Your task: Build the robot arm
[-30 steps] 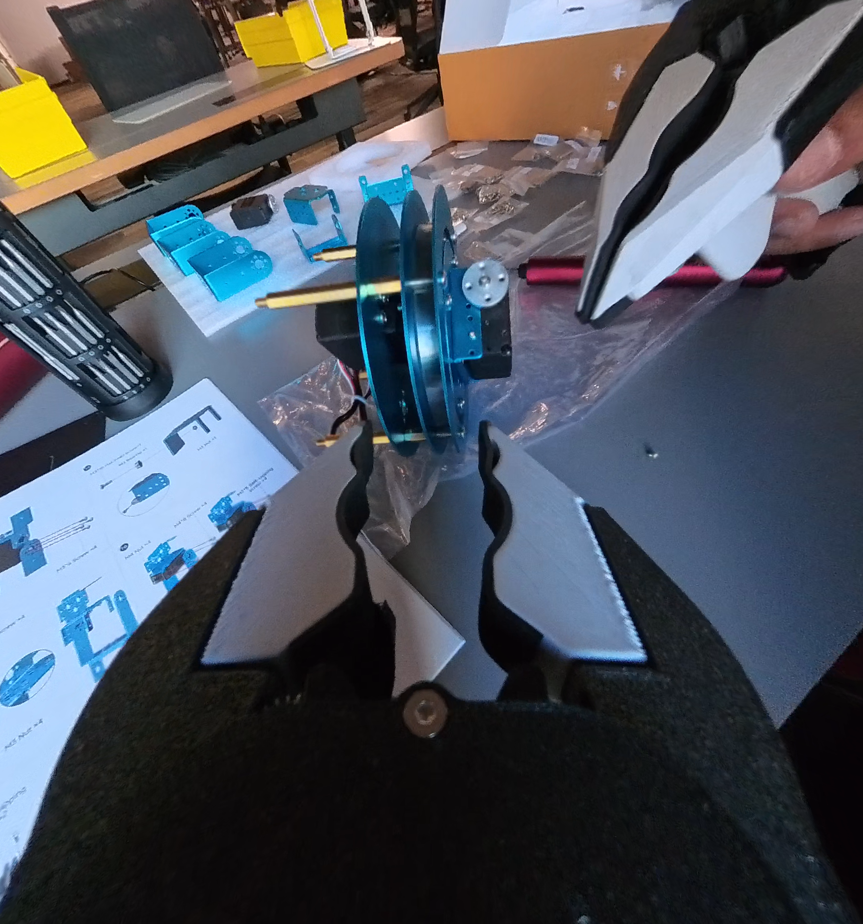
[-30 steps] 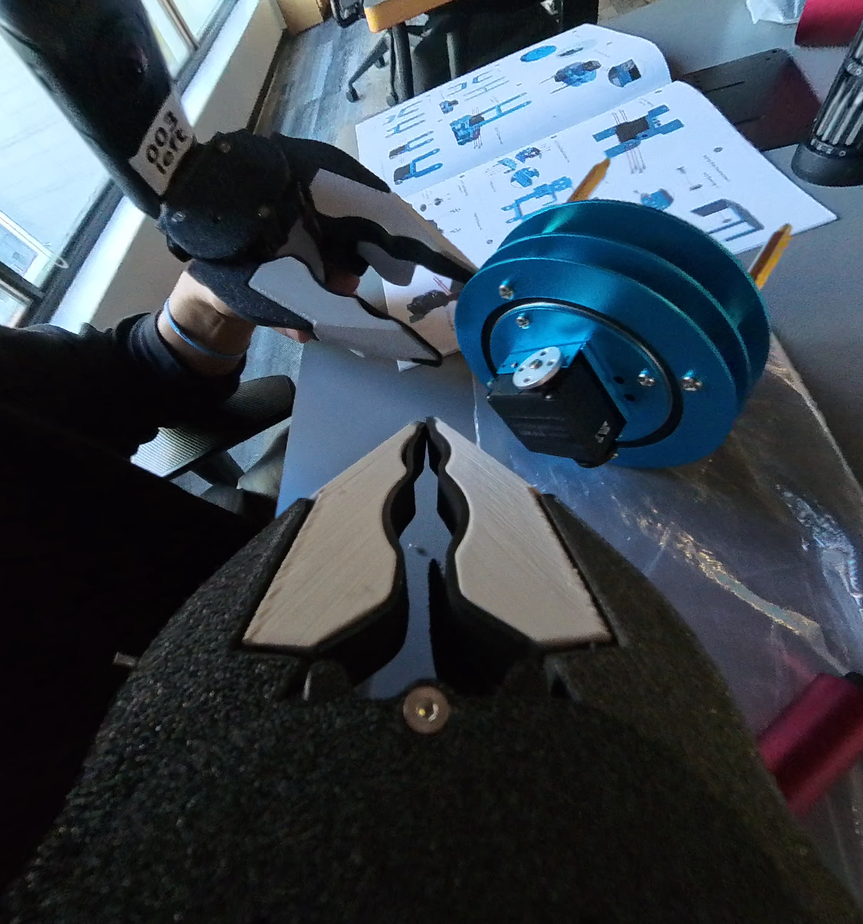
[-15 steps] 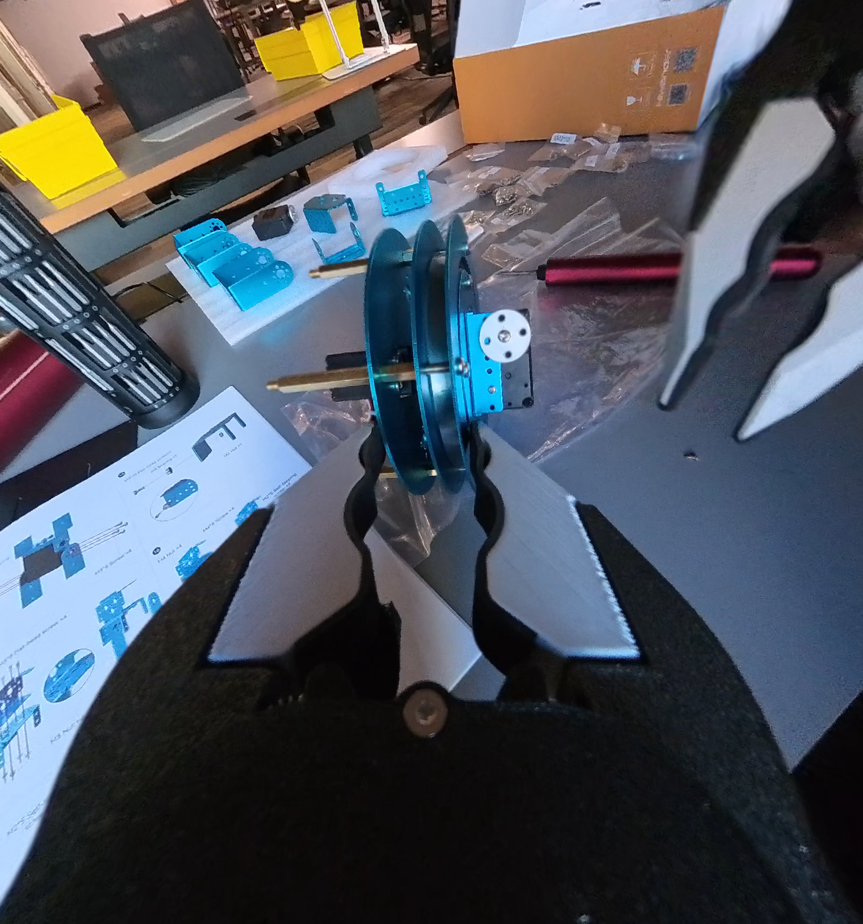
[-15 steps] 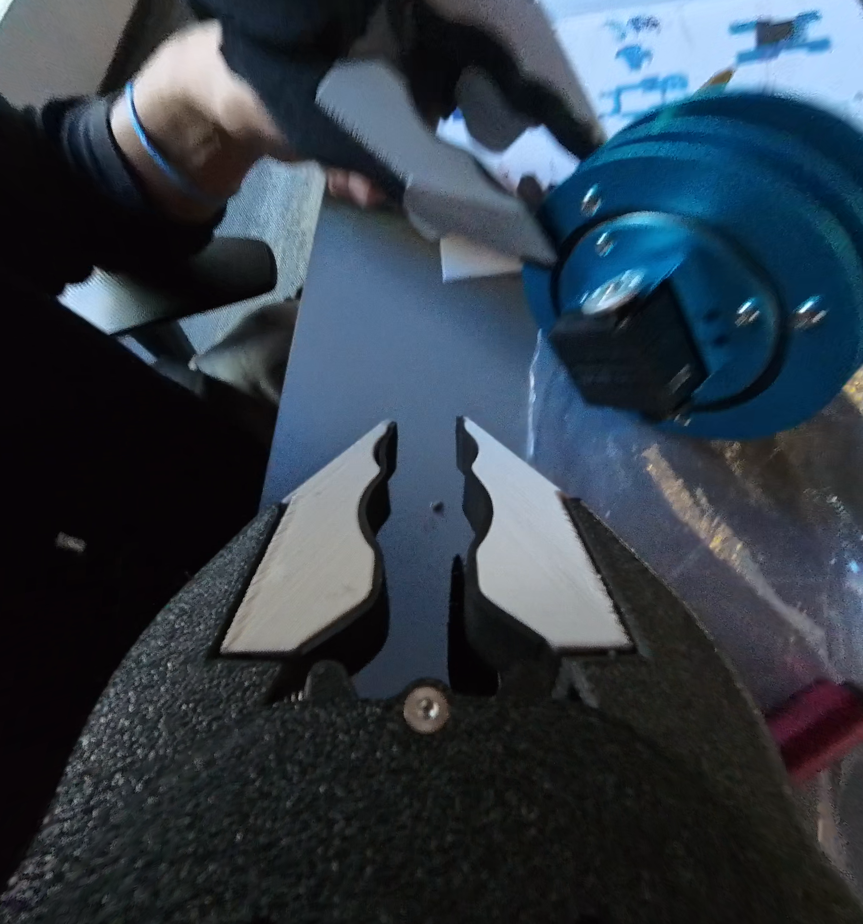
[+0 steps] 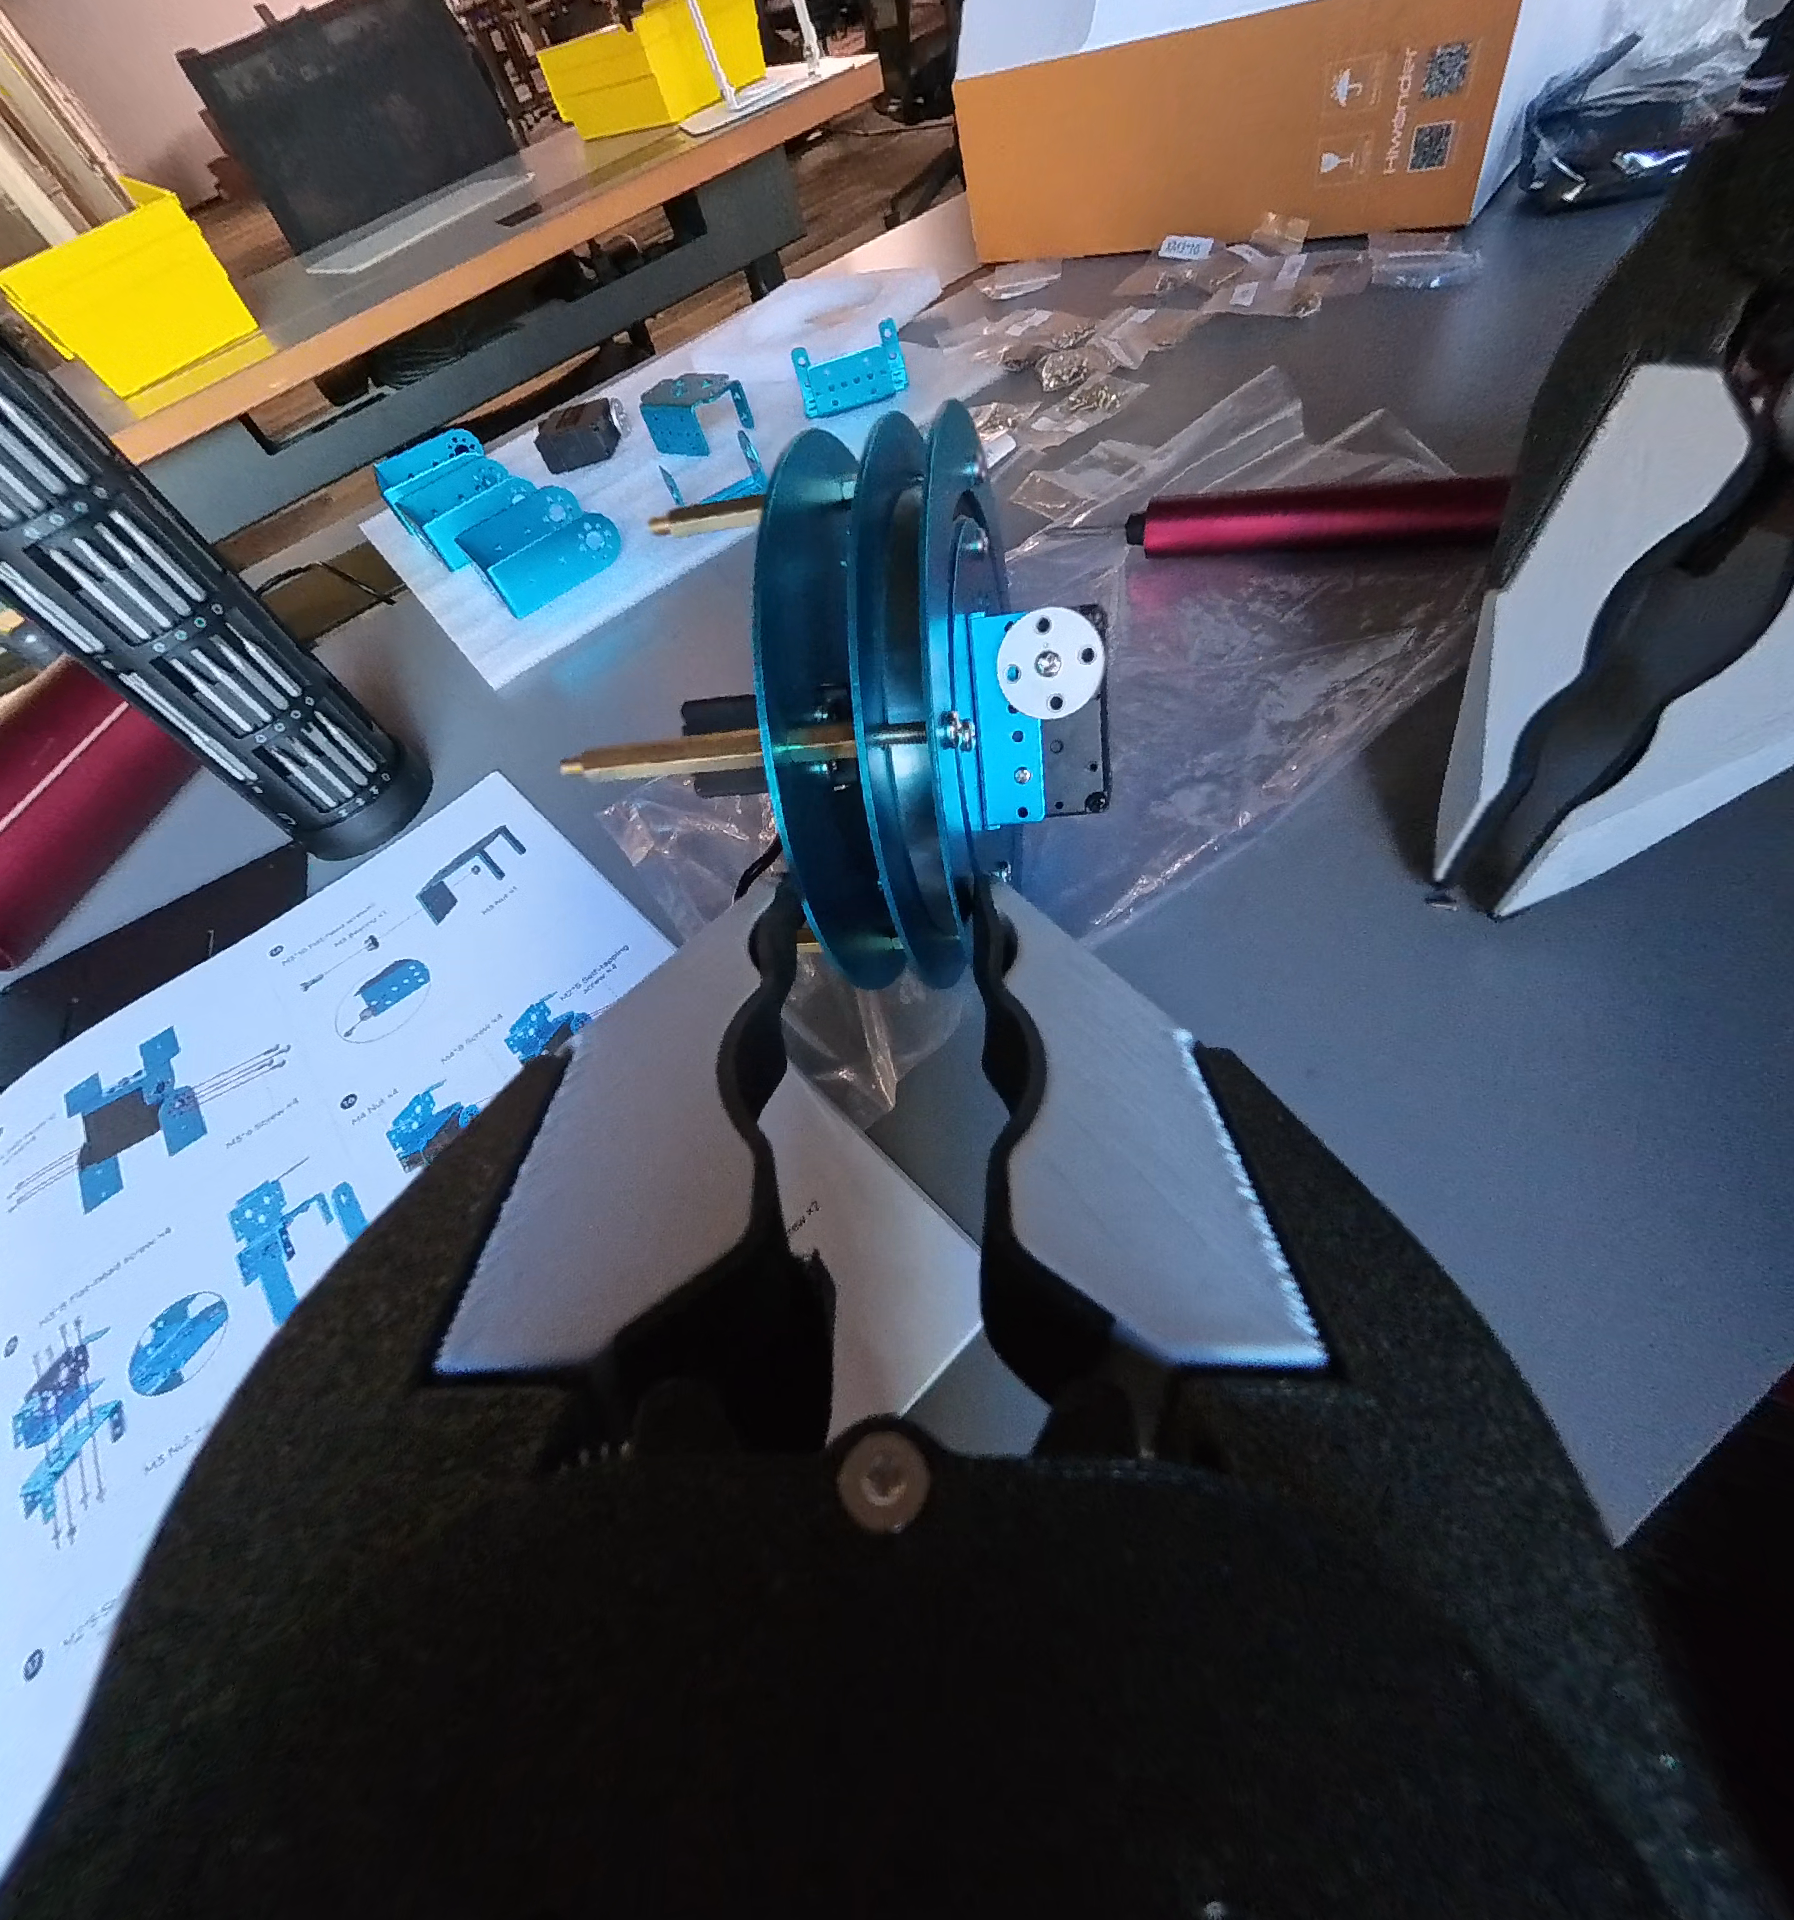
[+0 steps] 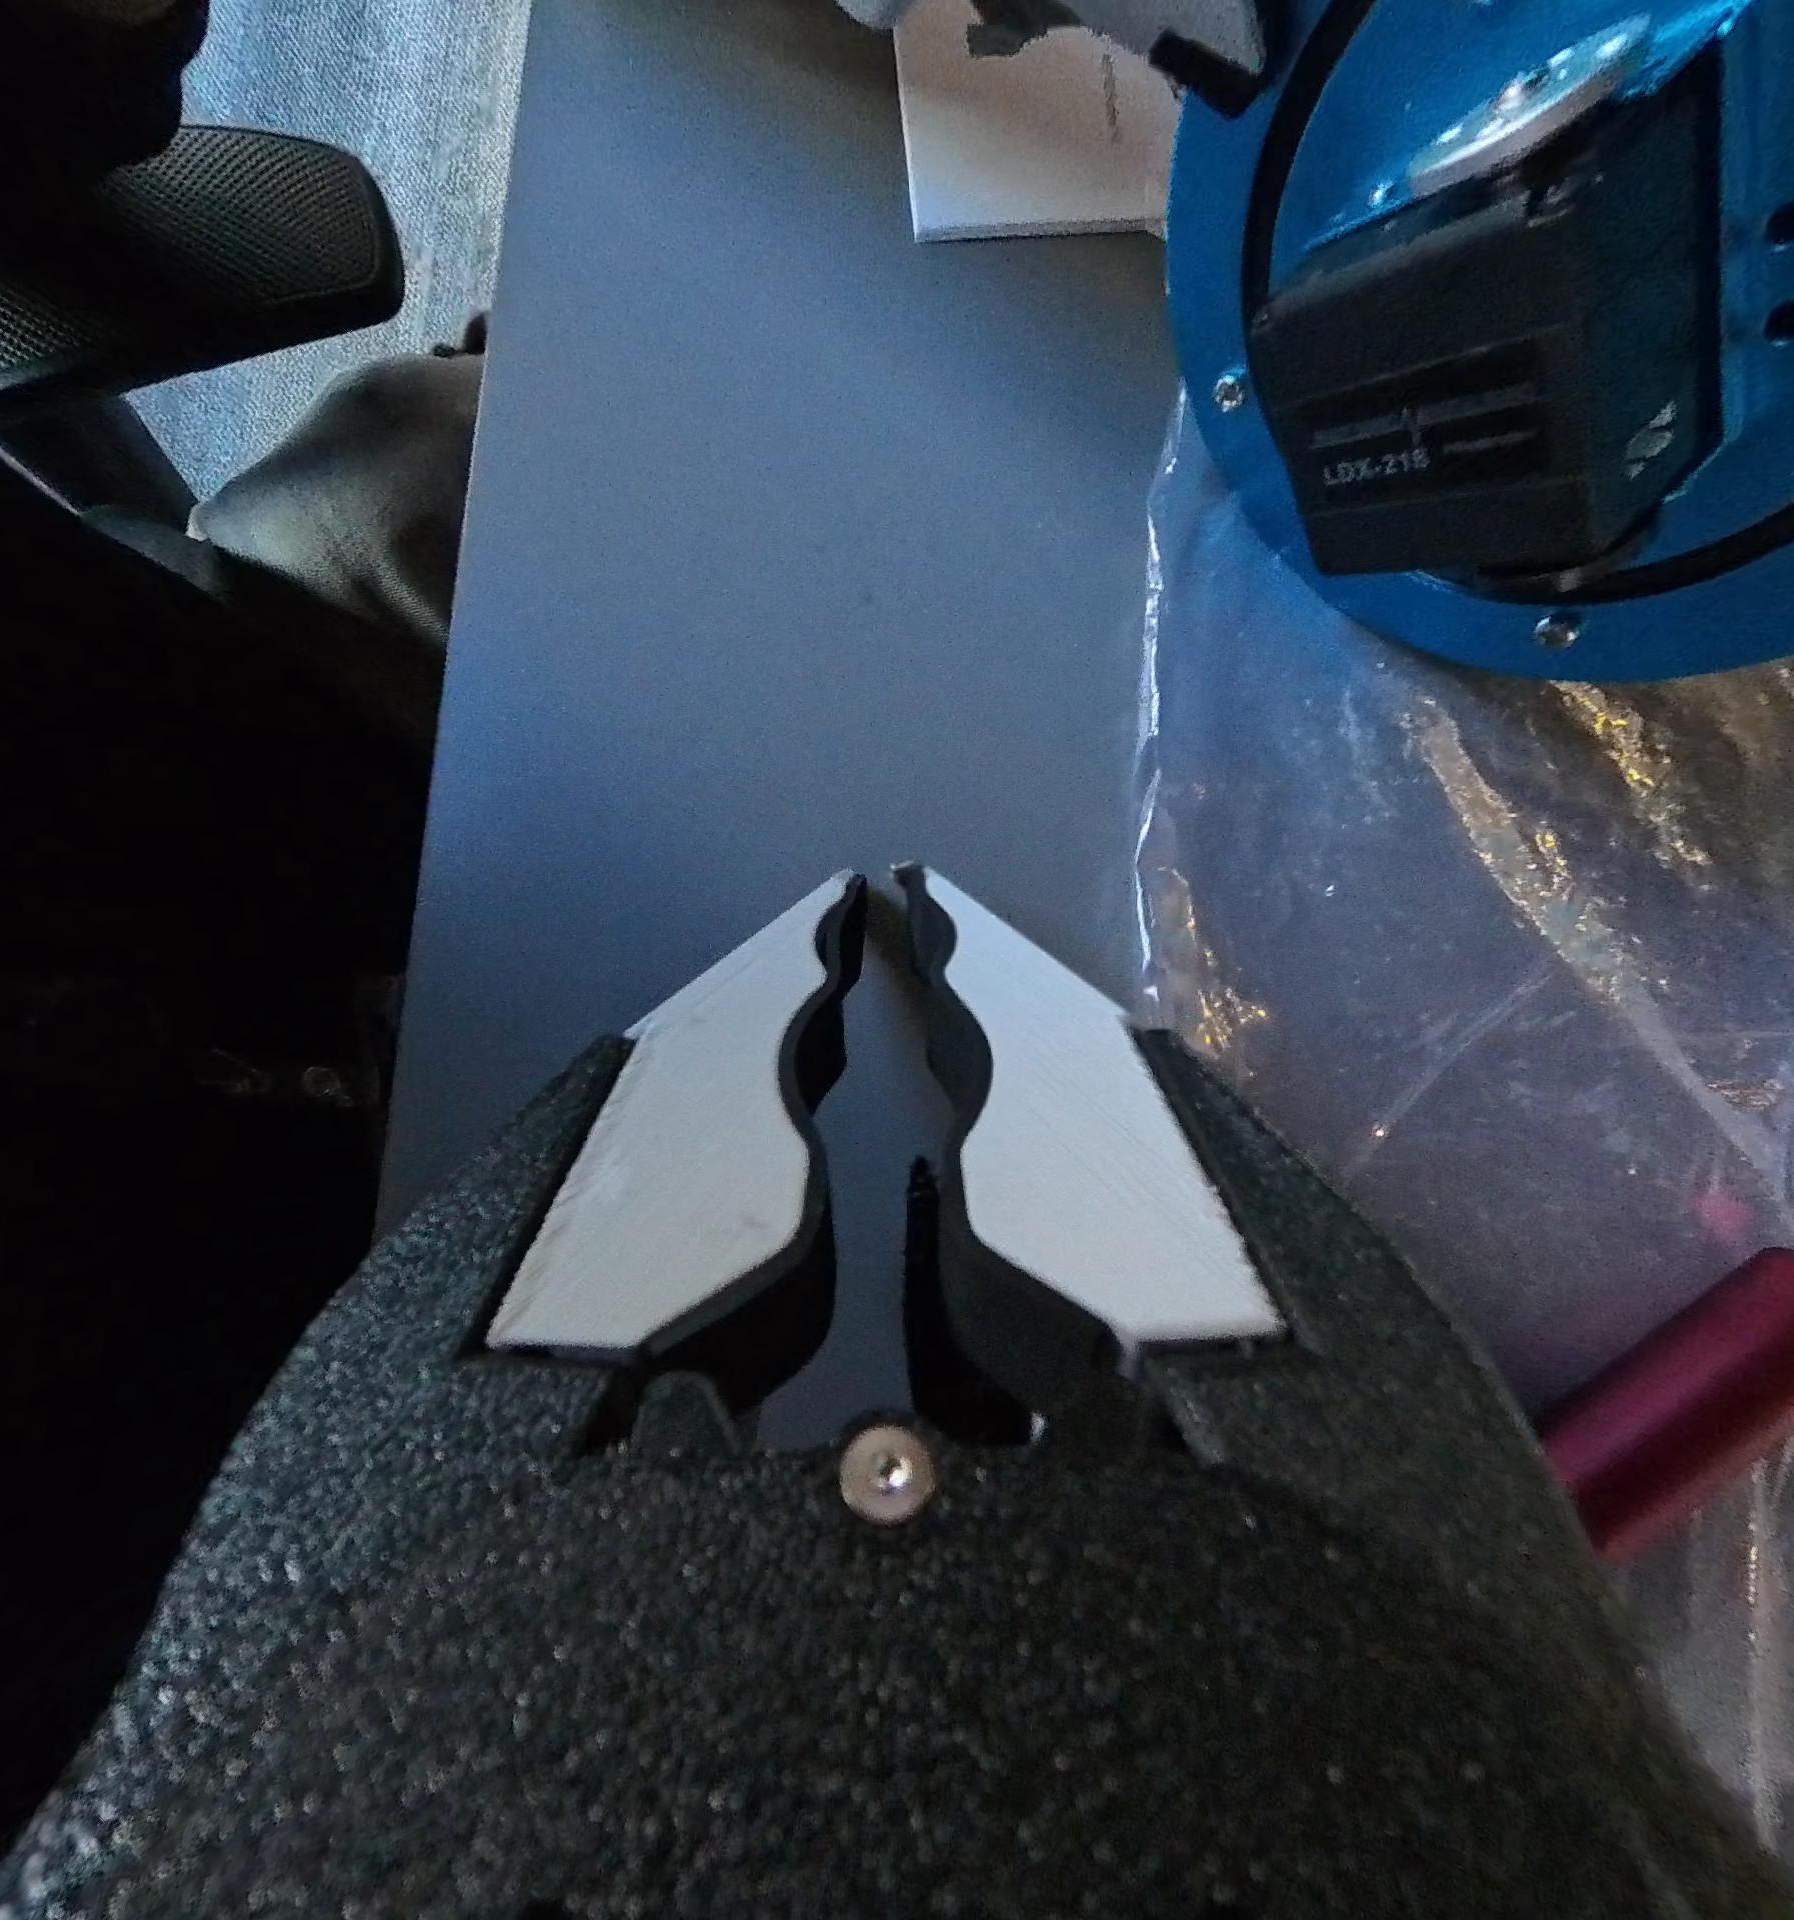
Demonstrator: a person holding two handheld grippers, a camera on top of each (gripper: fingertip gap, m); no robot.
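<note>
My left gripper (image 5: 877, 914) is shut on the lower rim of a blue disc assembly (image 5: 872, 675) and holds it upright on edge. The assembly has three stacked blue discs, brass standoffs (image 5: 664, 753) pointing left and a black servo (image 5: 1075, 727) with a white horn facing right. It also shows in the right wrist view (image 6: 1495, 312). My right gripper (image 6: 879, 878) points down at the grey table (image 6: 768, 520), fingers almost together, with a small screw (image 6: 903, 868) pinched at the tips. The right gripper also shows in the left wrist view (image 5: 1469, 902), to the right of the assembly.
A red tool handle (image 5: 1319, 514) lies on clear plastic bags (image 5: 1236, 675) behind the assembly. An open manual (image 5: 249, 1091), a black bit holder (image 5: 145, 644), blue brackets (image 5: 519, 530) on white foam and a cardboard box (image 5: 1215, 125) lie around. The table edge (image 6: 457, 623) and a chair (image 6: 197, 260) are left of my right gripper.
My left gripper closed on the disc assembly's rim and lifted it slightly. My right gripper opened, came down to the table by the small screw, and closed almost fully.
</note>
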